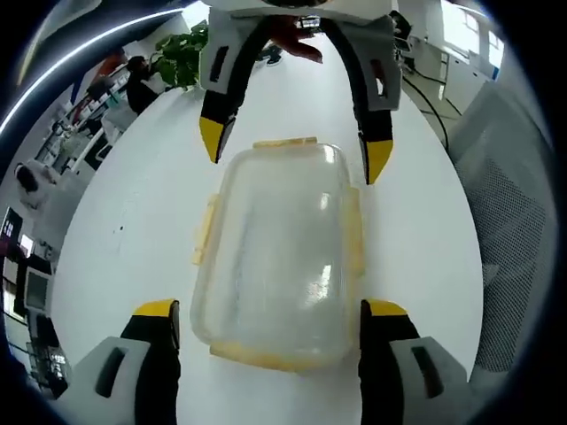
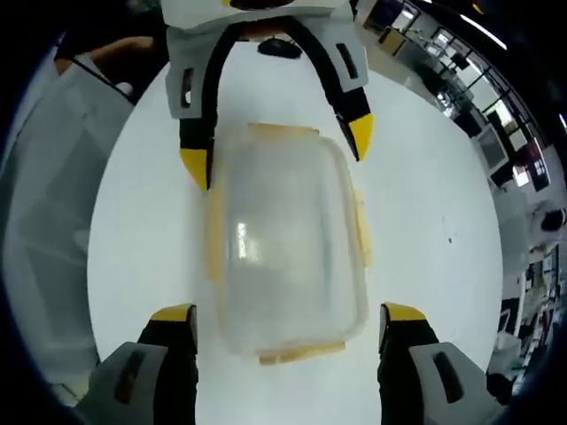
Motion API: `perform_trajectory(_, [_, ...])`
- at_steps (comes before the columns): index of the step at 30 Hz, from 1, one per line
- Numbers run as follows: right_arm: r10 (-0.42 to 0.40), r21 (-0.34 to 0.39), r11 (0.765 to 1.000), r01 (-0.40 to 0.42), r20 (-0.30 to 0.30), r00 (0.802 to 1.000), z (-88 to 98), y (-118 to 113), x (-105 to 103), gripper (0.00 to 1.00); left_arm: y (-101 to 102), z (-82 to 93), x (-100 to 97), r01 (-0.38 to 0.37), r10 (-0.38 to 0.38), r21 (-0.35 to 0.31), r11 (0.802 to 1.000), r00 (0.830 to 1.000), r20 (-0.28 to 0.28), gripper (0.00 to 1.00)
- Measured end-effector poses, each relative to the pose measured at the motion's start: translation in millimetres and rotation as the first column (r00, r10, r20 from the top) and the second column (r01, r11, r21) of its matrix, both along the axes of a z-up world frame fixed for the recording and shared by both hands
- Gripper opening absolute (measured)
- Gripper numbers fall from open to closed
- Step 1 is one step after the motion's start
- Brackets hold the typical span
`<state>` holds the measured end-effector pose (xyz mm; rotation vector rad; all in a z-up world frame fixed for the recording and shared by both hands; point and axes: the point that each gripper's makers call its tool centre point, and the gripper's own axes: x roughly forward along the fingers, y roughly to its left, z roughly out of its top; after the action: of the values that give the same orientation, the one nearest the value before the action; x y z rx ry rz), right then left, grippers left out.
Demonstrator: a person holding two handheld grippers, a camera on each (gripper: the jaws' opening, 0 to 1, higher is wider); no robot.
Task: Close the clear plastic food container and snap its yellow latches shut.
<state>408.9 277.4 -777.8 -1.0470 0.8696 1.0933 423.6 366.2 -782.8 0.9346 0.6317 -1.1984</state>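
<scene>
Both grippers face each other, jaws spread wide: left gripper (image 1: pixel 269 323) at six o'clock, right gripper (image 1: pixel 297 150) at twelve, bracketing the lidded container (image 1: pixel 279 252) on the table (image 1: pixel 133 204), likely to press its end latches (image 1: pixel 285 142).

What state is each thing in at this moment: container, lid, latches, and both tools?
Clear plastic container: upright on the white table, lid on.
Yellow latches: flared outward, apparently not yet snapped.
Left tool: open, straddling one end.
Right tool: open, straddling the opposite end.
</scene>
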Motion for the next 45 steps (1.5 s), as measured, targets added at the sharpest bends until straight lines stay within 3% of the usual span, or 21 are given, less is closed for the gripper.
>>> perform_trajectory(10, [-0.112, 0.096, 0.989, 0.110, 0.016, 0.994, 7.6, -2.9, -6.9, 0.86, 3.4, 8.1, -6.9, -0.046, 0.047, -0.037, 0.998, 0.998, 0.028, 0.90])
perform_trajectory(18, [-0.212, 0.159, 0.966, 0.203, 0.039, 0.977, 10.7, -7.1, -11.9, 0.86, 15.7, 12.5, -15.3, -0.126, 0.127, -0.100, 0.987, 0.992, 0.004, 0.90])
perform_trajectory(27, [-0.302, 0.269, 0.922, 0.279, 0.046, 0.952, 24.3, -0.8, -18.0, 0.86, 25.9, 23.6, -20.4, -0.205, 0.212, -0.174, 0.963, 0.977, 0.018, 0.90])
perform_trajectory(34, [-0.361, 0.321, 0.887, 0.333, 0.033, 0.932, 25.4, -2.6, -25.8, 0.86, 32.4, 23.3, -30.0, -0.247, 0.253, -0.207, 0.947, 0.967, 0.006, 0.90])
perform_trajectory(45, [-0.443, 0.400, 0.827, 0.396, 0.028, 0.896, 27.8, -9.3, -37.9, 0.86, 41.4, 25.6, -41.5, -0.325, 0.328, -0.278, 0.904, 0.944, -0.036, 0.91])
